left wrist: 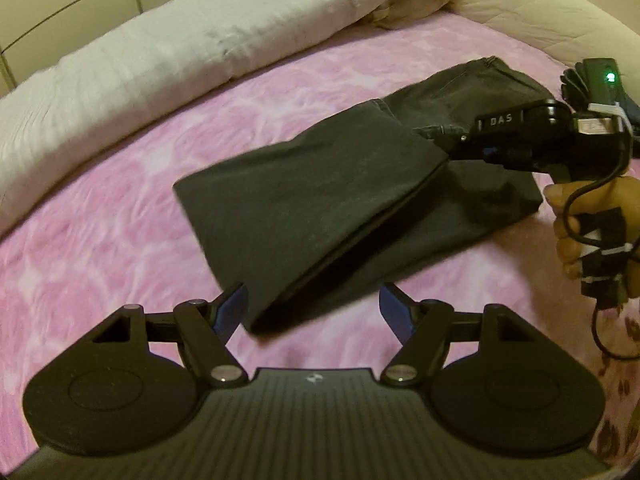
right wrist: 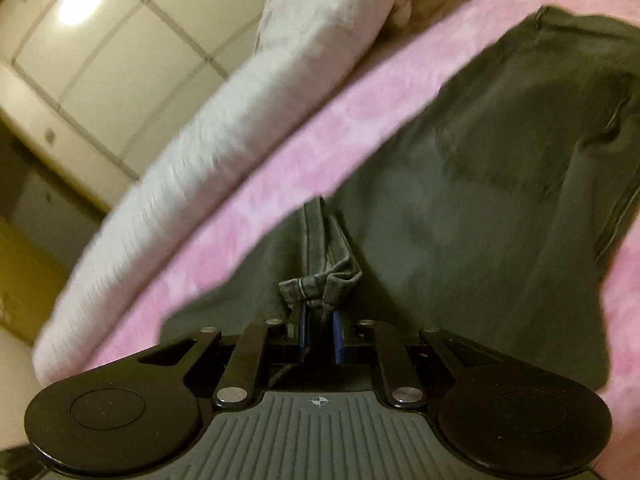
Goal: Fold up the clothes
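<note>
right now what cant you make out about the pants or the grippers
- Right gripper fingertips: in the left wrist view the raised fold of the dark grey pants hides them.
- Left gripper: absent from the right wrist view.
- Pants waistband: blurred in the right wrist view, and the frame's right edge cuts it off.
- Layers under the top fold: in shadow, count unclear.
- Pinched hem: the fingers cover its lower end.

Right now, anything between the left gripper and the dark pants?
Nothing visible. The left gripper is open, its fingers apart at the near corner of the dark pants on the pink blanket. The right gripper already pinches a hem.
</note>
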Demonstrator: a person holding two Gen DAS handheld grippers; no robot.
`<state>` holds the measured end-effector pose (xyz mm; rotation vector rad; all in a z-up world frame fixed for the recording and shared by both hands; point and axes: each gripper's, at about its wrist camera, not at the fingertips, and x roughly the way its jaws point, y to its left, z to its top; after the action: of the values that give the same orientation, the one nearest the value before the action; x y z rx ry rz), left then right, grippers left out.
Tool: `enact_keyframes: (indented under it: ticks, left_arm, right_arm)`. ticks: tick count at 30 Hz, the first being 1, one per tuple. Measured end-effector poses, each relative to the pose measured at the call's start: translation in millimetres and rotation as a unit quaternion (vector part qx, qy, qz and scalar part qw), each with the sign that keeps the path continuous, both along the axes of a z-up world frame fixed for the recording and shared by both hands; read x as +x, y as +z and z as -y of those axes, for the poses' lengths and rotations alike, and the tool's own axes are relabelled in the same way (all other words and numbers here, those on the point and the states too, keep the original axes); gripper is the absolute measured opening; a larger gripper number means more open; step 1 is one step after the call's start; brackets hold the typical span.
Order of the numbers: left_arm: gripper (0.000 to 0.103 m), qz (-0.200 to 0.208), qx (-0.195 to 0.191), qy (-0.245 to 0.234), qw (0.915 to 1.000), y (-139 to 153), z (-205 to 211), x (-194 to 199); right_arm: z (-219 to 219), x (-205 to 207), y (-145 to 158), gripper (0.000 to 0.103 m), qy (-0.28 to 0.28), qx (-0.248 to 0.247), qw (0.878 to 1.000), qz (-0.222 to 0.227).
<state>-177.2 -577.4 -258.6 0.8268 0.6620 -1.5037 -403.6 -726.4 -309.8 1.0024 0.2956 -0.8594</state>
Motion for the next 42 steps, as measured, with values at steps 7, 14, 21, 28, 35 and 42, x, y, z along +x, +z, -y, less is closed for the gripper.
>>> enact_keyframes:
  ticks: [7, 14, 21, 28, 35, 42]
  left_arm:
    - [0.069, 0.024, 0.007, -0.014, 0.9996, -11, 31, -1]
    - [0.069, 0.062, 0.034, -0.04, 0.9967, -39, 61, 4]
    - [0.07, 0.078, 0.062, -0.049, 0.9938, -70, 78, 9]
    - [0.069, 0.061, 0.049, -0.052, 0.9955, -65, 85, 14]
    - [0.072, 0.058, 0.056, -0.056, 0.9952, -80, 96, 24]
    - [0.078, 0.059, 0.05, -0.074, 0.9942, -78, 95, 31]
  right_arm:
    - [29, -20, -29, 0.013, 0.012, 0.073, 0.997, -0.011]
    - [10, -10, 17, 0.04, 0.029, -0.034, 0.997, -0.067]
    - [17, 29, 13, 0.046, 0.131, -0.099, 0.976, -0.143]
    - [29, 24, -18, 0.061, 0.156, -0.107, 0.957, -0.219]
    - [17, -11, -17, 0.061, 0.058, 0.002, 0.993, -0.1]
    - [17, -3, -29, 0.06, 0.042, -0.01, 0.989, -0.139]
